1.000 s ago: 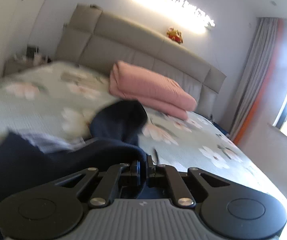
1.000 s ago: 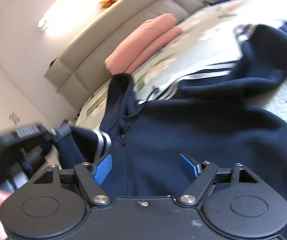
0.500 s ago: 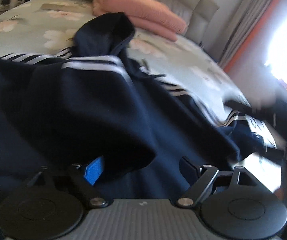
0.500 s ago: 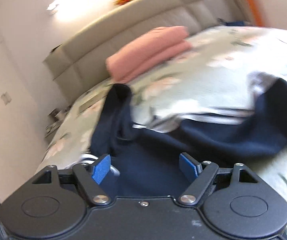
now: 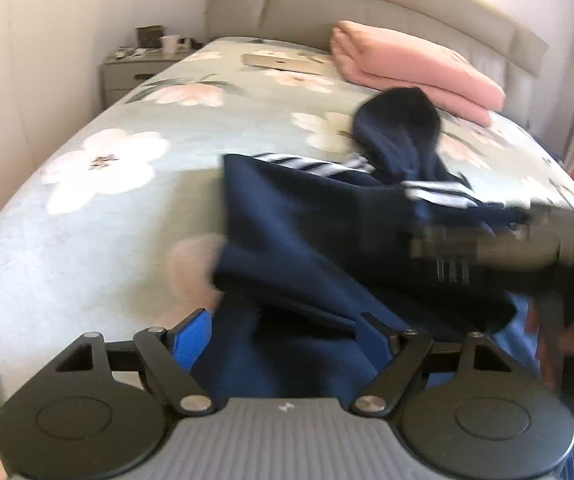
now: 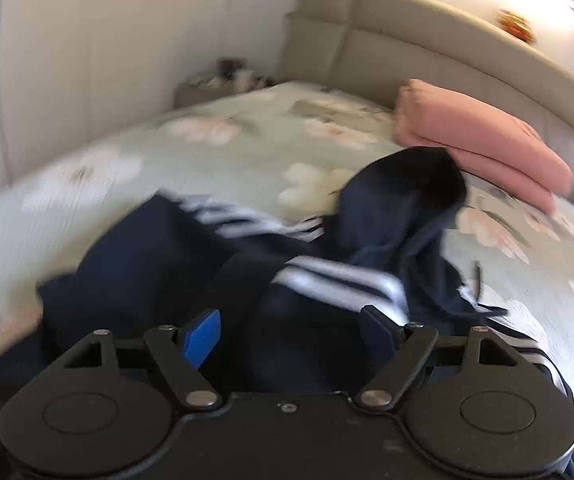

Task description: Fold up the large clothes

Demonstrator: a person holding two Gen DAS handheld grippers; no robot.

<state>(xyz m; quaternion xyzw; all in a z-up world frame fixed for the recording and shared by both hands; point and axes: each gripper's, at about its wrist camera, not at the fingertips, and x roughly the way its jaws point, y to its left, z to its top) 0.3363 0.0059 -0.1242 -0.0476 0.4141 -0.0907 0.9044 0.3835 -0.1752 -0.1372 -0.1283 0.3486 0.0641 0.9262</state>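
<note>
Floral bedspread [image 5: 99, 208] under navy hoodie [image 5: 307, 232]; no legible writing; left gripper [image 5: 283, 340], right gripper [image 6: 291, 332] jaws wide.

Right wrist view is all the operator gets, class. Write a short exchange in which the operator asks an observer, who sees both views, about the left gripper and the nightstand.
Operator: Is the left gripper holding the hoodie?
Observer: No. The left gripper has its jaws apart, and the hoodie lies loose on the bed in front of it.
Operator: My nightstand is a blur. Anything on it?
Observer: A white cup stands on the nightstand.
</note>
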